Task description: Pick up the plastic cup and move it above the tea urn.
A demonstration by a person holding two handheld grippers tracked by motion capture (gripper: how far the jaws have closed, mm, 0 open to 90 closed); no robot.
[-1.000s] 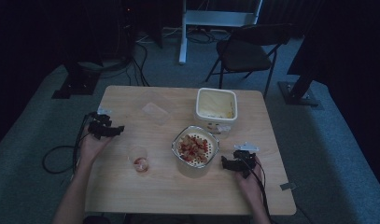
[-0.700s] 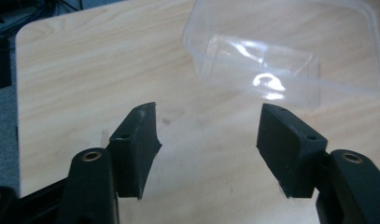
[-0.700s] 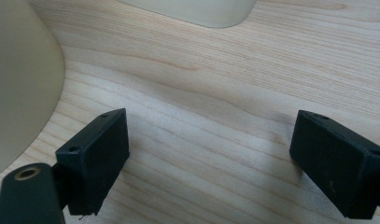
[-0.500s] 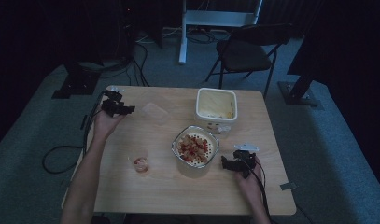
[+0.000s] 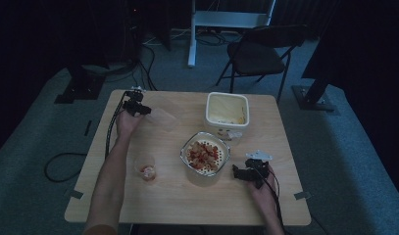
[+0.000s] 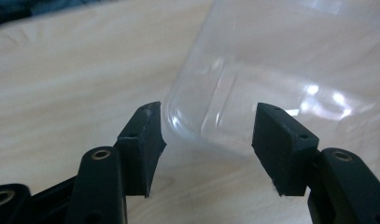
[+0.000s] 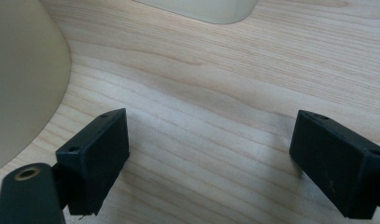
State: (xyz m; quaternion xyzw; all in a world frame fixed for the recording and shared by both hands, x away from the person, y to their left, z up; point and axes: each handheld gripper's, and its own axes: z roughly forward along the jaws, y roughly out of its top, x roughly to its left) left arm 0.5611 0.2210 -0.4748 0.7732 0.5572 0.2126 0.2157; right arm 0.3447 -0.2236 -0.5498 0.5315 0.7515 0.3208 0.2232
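A pale wooden table [image 5: 153,196] stands on grey carpet in a dim room with dark curtains. Beyond its far edge are a black folding chair [image 5: 258,54], a white metal stand [image 5: 226,22] and cables on the floor. At the table's far left corner the left gripper [image 5: 147,110] reaches a clear plastic lid [image 5: 162,119] lying flat on the wood. Its jaws have just been closing but stand open, the lid's rounded corner [image 6: 197,126] between them with no pad pressing on it. At the near right the right gripper [image 5: 235,172] rests with its 2 jaws wide open over bare wood, just beside a round container [image 5: 205,157] of red and white food. Behind that sits a square cream tub [image 5: 227,112]; a small cup [image 5: 146,168] stands near the left forearm.
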